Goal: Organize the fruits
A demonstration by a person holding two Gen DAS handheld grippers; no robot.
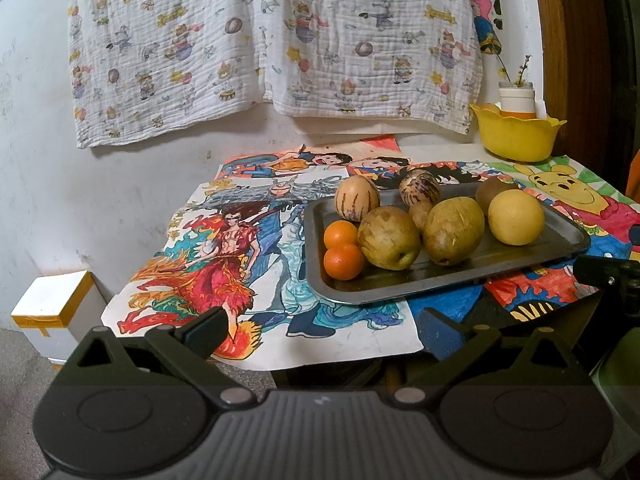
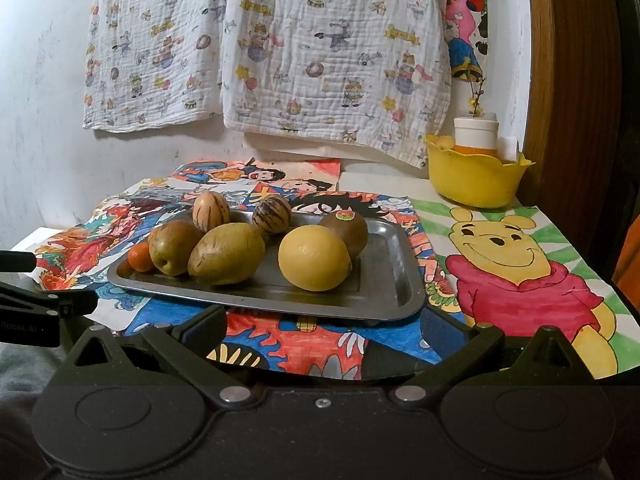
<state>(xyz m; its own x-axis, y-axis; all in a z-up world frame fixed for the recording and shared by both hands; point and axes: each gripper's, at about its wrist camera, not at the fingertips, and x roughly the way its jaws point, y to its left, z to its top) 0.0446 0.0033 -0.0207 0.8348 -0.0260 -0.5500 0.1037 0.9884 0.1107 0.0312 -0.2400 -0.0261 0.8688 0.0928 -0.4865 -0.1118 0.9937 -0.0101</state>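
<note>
A steel tray lies on a table covered with cartoon drawings. On it sit two small oranges, two brownish pears, a yellow round fruit, a kiwi and two striped melons. My left gripper hovers open in front of the tray's near edge, holding nothing. Equally open and holding nothing, my right gripper hangs just before the tray's front rim.
A yellow bowl with a white and orange jar stands at the back right corner. A patterned cloth hangs on the wall behind. A white box stands on the floor at left. The table's near edge lies under both grippers.
</note>
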